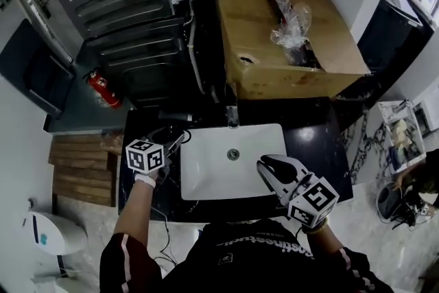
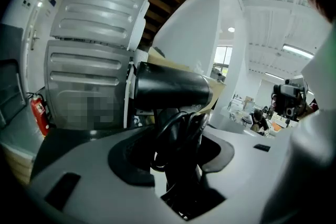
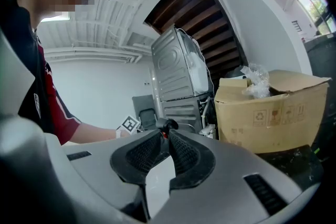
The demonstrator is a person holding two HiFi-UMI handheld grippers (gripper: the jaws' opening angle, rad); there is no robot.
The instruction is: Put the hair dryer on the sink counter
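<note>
sink counter [image 1: 312,142] dark | left gripper [image 2: 176,157] clamps hair dryer [image 2: 168,89] | cord [image 2: 170,131] hides handle

One hair dryer [image 2: 168,89], one sink [image 1: 206,182], one faucet [image 1: 232,116], one cardboard box [image 1: 288,82], one fire extinguisher [image 1: 104,90].

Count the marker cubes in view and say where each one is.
2. One marker cube sits on the left gripper, left of the sink; the other sits on the right gripper, at the sink's right front. None seems hidden.
</note>
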